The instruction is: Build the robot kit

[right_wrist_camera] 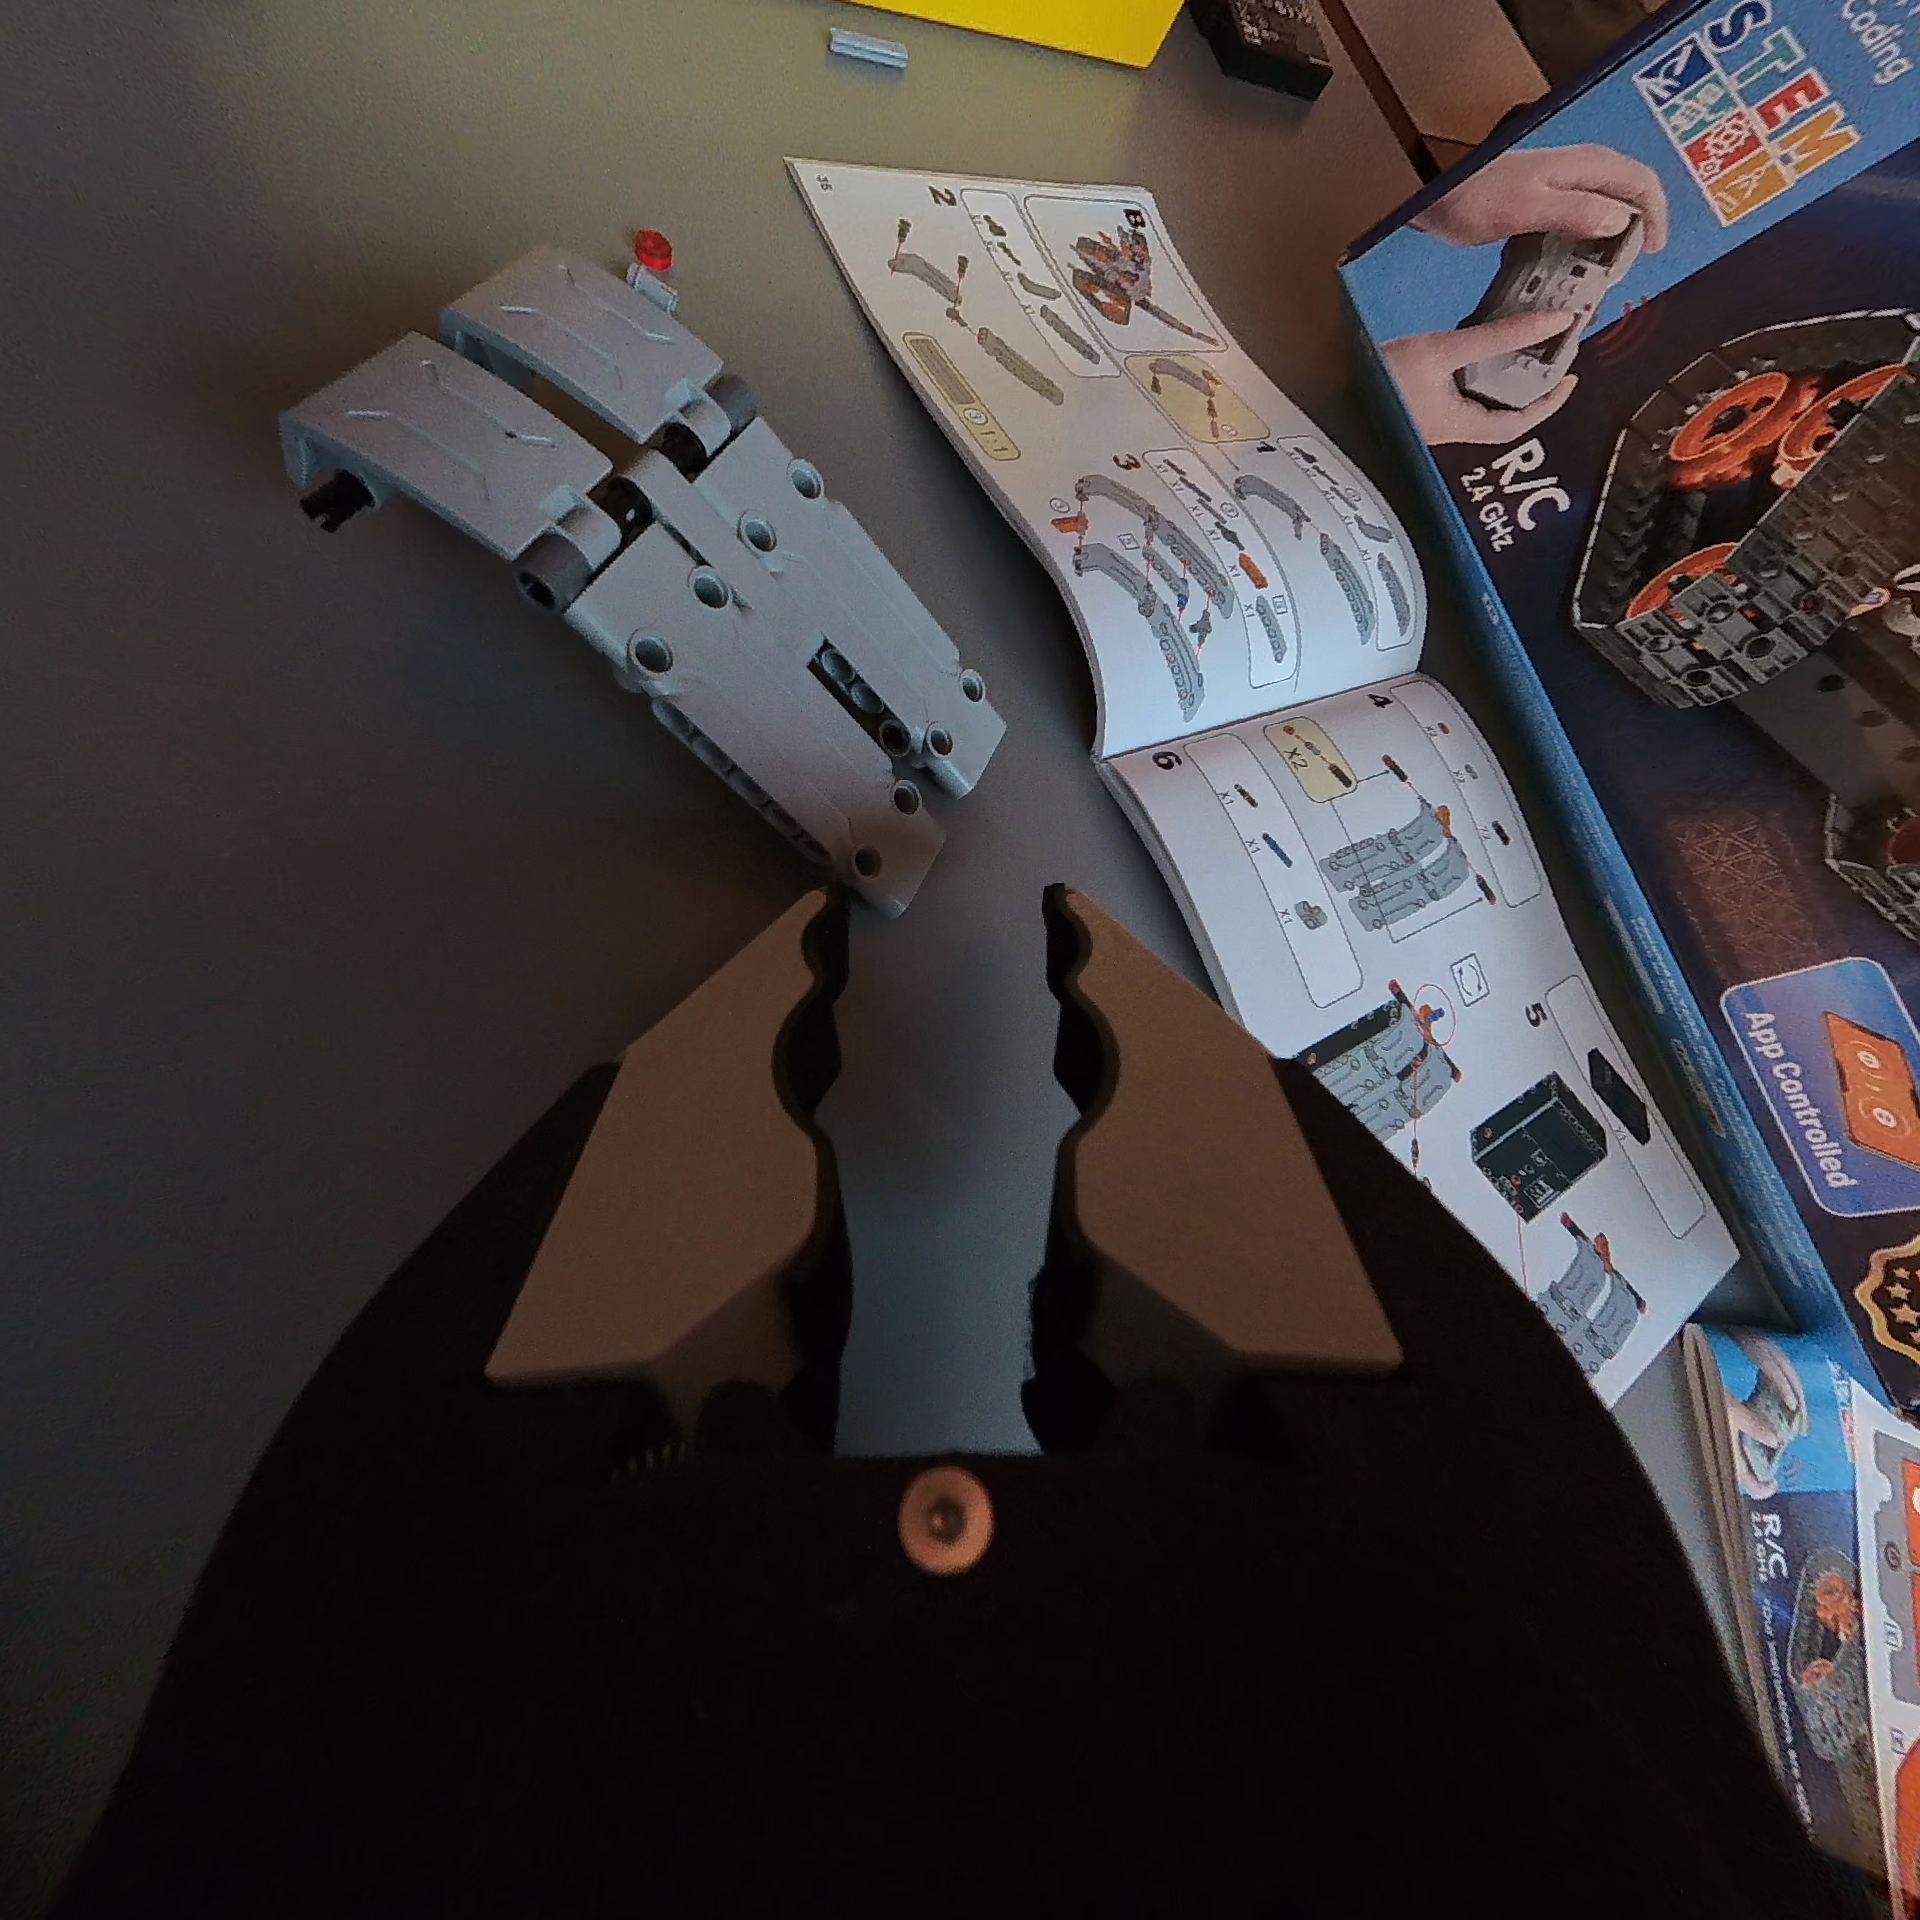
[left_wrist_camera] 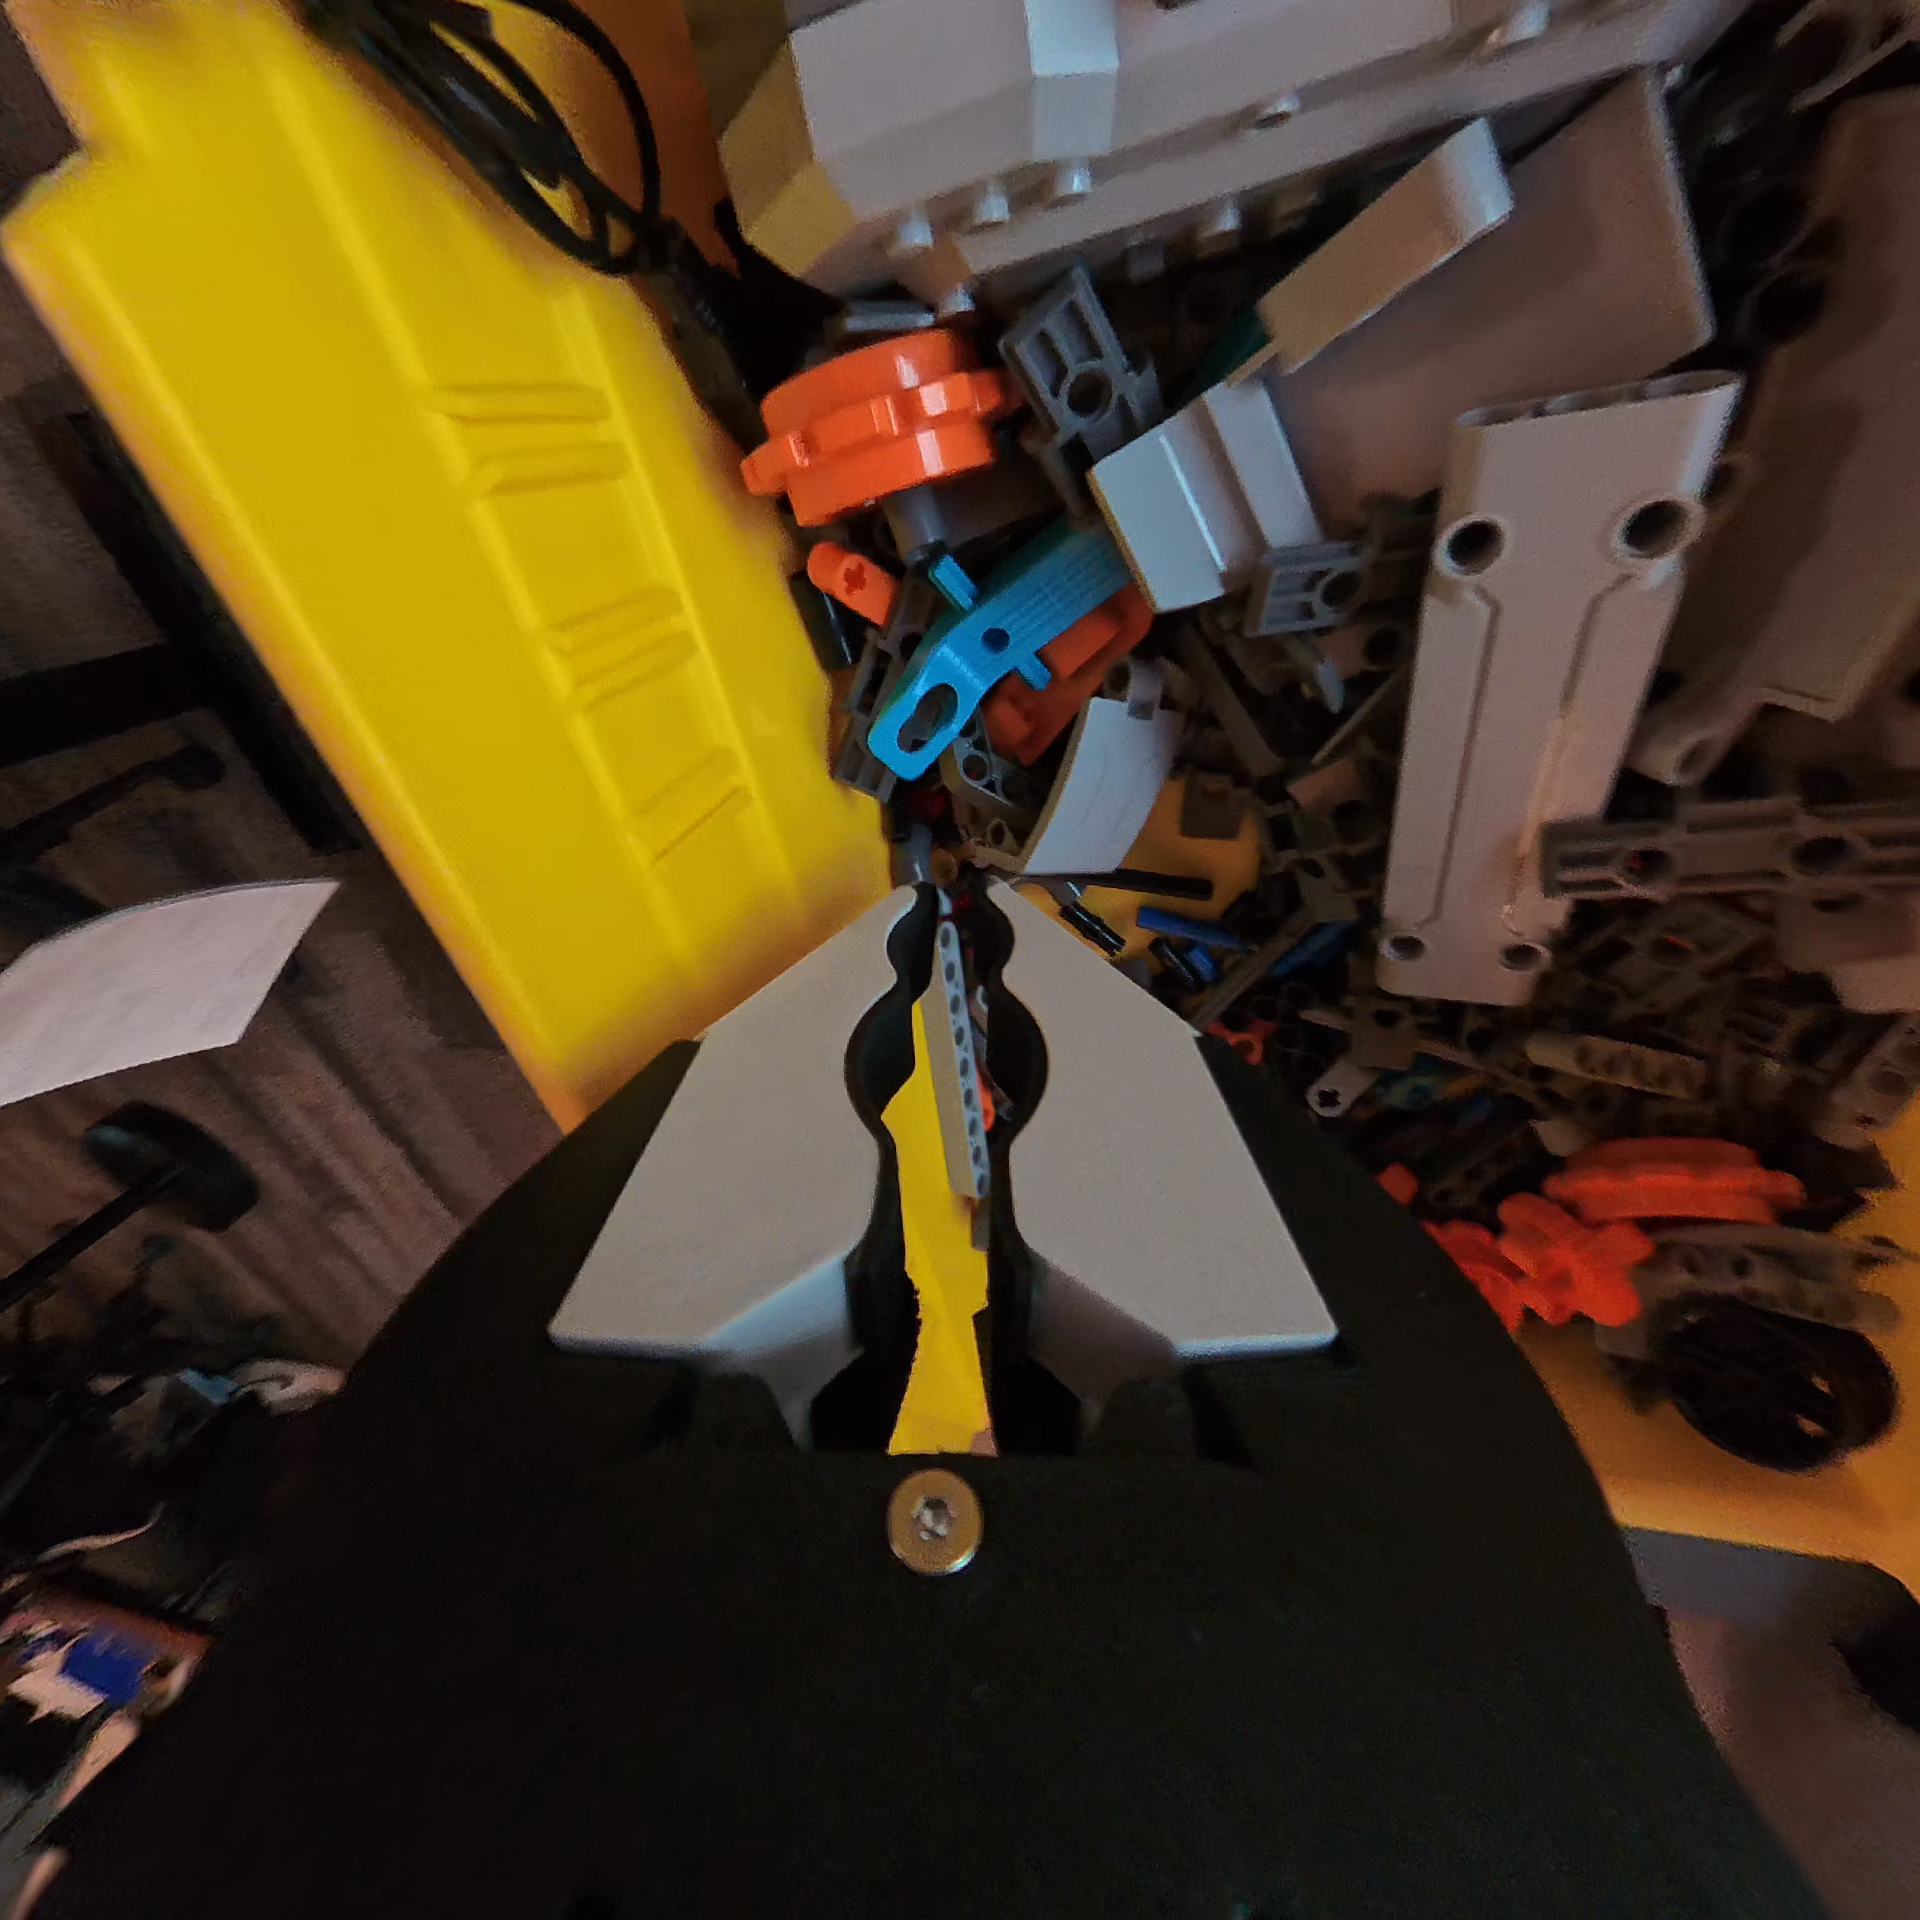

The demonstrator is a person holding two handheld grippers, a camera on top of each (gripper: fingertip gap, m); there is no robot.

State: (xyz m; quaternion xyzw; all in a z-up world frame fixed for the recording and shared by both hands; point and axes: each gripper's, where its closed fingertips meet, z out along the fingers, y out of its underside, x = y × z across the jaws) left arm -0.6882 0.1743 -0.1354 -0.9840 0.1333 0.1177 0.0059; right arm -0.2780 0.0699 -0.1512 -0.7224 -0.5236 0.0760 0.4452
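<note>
Just ahead of the left gripper (left_wrist_camera: pixel 951 899), a yellow plastic bin (left_wrist_camera: pixel 436 499) with smooth moulded ribs holds a heap of hard plastic building pieces. The jaws are nearly together, clenched on a thin pale grey beam (left_wrist_camera: pixel 961 1049) pierced by a row of round holes; the beam lies lengthwise in the narrow gap between the scalloped black pads. Beyond the tips lie a glossy orange wheel hub (left_wrist_camera: pixel 878 426), a ribbed blue curved piece (left_wrist_camera: pixel 997 644), and, farther right, a long light grey panel (left_wrist_camera: pixel 1527 686) with round holes. Lower right of the jaws sit flat orange gears (left_wrist_camera: pixel 1590 1236) and a black wheel (left_wrist_camera: pixel 1777 1382). This view is blurred.

Only the right wrist view shows the matte grey table (right_wrist_camera: pixel 260 935). The right gripper (right_wrist_camera: pixel 945 904) is released, its jaws apart with bare table between them. Just beyond its left fingertip lies a grey assembly (right_wrist_camera: pixel 665 582) of curved and flat panels joined by dark pins; whether they touch is unclear. A small piece with a red round stud (right_wrist_camera: pixel 652 260) lies at its far end. To the right of the jaws an open instruction booklet (right_wrist_camera: pixel 1278 727) curls at the fold, and farther right lies a glossy blue cardboard box (right_wrist_camera: pixel 1683 520).
</note>
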